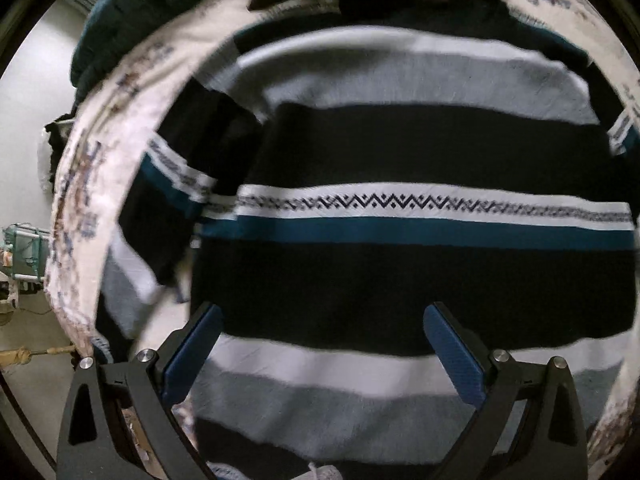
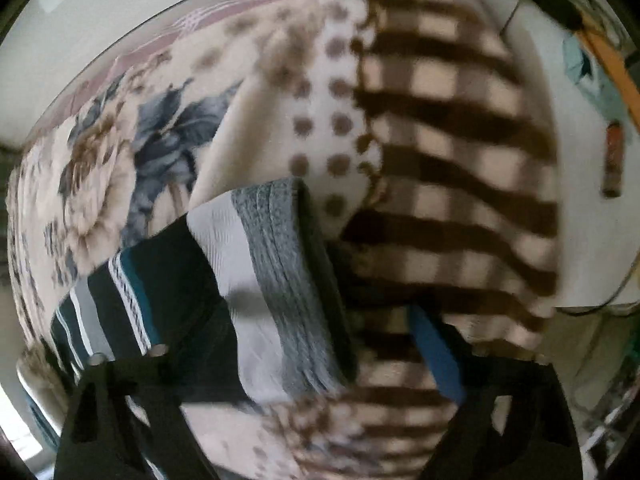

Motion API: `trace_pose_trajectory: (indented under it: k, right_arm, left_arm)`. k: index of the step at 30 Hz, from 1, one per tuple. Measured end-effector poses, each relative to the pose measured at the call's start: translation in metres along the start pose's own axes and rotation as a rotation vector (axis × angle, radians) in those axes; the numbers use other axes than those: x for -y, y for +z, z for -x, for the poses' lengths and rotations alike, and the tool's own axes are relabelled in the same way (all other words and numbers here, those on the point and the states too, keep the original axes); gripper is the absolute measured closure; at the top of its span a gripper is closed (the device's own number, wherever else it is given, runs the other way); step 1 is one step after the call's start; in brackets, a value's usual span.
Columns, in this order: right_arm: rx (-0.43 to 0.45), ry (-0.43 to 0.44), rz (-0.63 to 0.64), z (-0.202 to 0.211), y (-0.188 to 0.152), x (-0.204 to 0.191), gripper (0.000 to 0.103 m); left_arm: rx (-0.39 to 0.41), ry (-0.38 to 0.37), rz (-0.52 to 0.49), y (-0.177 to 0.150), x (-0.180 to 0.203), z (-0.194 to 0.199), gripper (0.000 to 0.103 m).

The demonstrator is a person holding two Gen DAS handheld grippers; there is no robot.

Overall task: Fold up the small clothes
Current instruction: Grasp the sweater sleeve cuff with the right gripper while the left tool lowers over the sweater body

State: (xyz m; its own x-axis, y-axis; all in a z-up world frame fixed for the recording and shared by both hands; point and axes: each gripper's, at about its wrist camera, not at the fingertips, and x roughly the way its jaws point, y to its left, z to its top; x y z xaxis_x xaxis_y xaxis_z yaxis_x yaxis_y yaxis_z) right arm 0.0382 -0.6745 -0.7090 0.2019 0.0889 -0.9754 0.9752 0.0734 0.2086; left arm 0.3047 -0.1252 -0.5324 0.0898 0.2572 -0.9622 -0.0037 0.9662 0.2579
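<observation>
A striped sweater (image 1: 400,148) in black, grey, white and teal, with a zigzag band, lies spread on a patterned bed cover (image 1: 92,184). My left gripper (image 1: 320,320) is open, its blue pads (image 1: 196,348) wide apart above the sweater's lower part, holding nothing. In the right wrist view a part of the sweater (image 2: 256,280) lies between the fingers of my right gripper (image 2: 320,344). The right blue pad (image 2: 436,356) shows; the left finger is hidden under the cloth. The view is blurred, and I cannot tell whether it grips the cloth.
The bed cover (image 2: 440,160) has flower, dot and brown check patches. A dark teal garment (image 1: 132,12) lies at the far left of the bed. The floor (image 1: 24,120) and clutter show beyond the left edge; a white surface with small items (image 2: 612,160) lies right.
</observation>
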Motion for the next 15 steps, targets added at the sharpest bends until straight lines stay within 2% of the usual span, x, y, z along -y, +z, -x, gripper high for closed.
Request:
trace_pose_trajectory:
  k: [1,2,3,5,6,11,13,15]
  right_arm:
    - [0.015,-0.004,0.003,-0.003,-0.002,-0.003,0.019]
    - [0.037,-0.016,0.017,-0.003,-0.005,-0.008,0.033]
    - [0.061,-0.028,0.037,-0.002,-0.01,-0.013,0.042]
    - [0.092,-0.063,0.066,0.005,-0.019,-0.022,0.085]
    - [0.114,-0.055,0.075,0.012,-0.024,-0.028,0.094]
    - [0.205,-0.036,0.171,0.063,-0.056,-0.081,0.096]
    - [0.247,-0.028,0.267,0.087,-0.076,-0.12,0.096]
    - [0.286,-0.022,0.425,0.113,-0.105,-0.181,0.096]
  left_arm:
    - [0.0,-0.004,-0.007,0.002,0.001,-0.007,0.0]
    - [-0.002,-0.005,-0.017,0.002,0.002,-0.013,0.0]
    - [-0.003,-0.01,-0.021,0.003,0.0,-0.017,0.0]
    - [0.002,-0.025,-0.019,0.006,-0.006,-0.019,0.0]
    - [0.005,-0.03,-0.017,0.008,-0.01,-0.019,0.0]
    - [0.068,-0.044,0.03,0.022,-0.046,-0.007,0.0]
    - [0.096,-0.03,0.046,0.028,-0.061,-0.003,0.0]
    - [0.122,-0.011,0.071,0.033,-0.083,-0.001,0.0]
